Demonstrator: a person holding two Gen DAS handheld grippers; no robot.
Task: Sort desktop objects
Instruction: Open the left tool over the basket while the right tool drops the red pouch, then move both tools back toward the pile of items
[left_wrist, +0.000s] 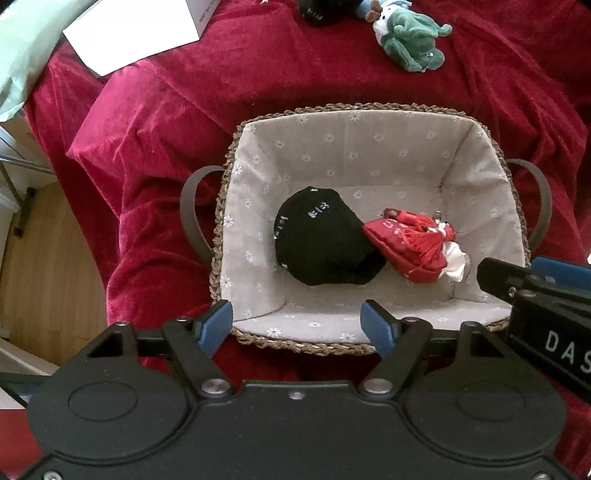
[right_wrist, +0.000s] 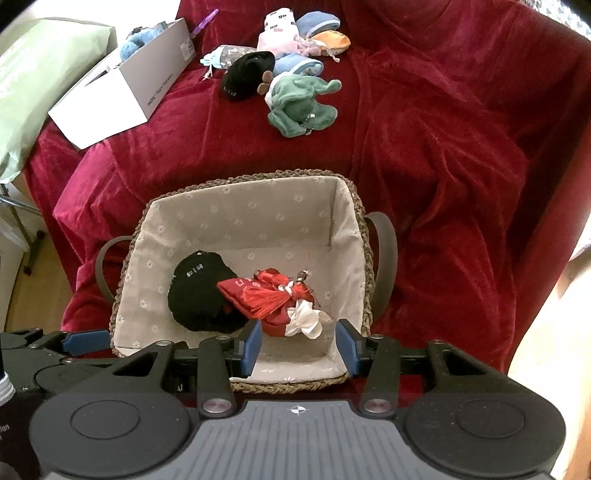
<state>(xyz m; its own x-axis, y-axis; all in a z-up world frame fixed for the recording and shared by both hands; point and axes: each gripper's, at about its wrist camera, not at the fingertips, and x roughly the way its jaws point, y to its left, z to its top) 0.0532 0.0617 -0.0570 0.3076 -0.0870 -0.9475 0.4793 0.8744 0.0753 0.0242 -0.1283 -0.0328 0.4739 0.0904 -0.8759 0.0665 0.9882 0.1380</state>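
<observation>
Both of our blue-padded grippers, left (left_wrist: 297, 325) and right (right_wrist: 301, 345), hang parted and empty over the lined wicker basket (right_wrist: 236, 386), which holds a black pouch (right_wrist: 201, 291) and red tasselled pouch (right_wrist: 266, 295). Next we judge the green plush toy (right_wrist: 301, 105) at twelve o'clock needs fetching.

Basket (left_wrist: 258, 122) back half lies free; black pouch (left_wrist: 325, 240) and red pouch (left_wrist: 402, 254) crowd its front

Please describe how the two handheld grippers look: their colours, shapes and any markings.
Both are black plastic with two round discs on the body and angular finger arms ending in ribbed blue pads. The left gripper has a plain black body; the right gripper has a grey ribbed panel with a small crosshair mark, and white letters "DAS" on its side.
</observation>
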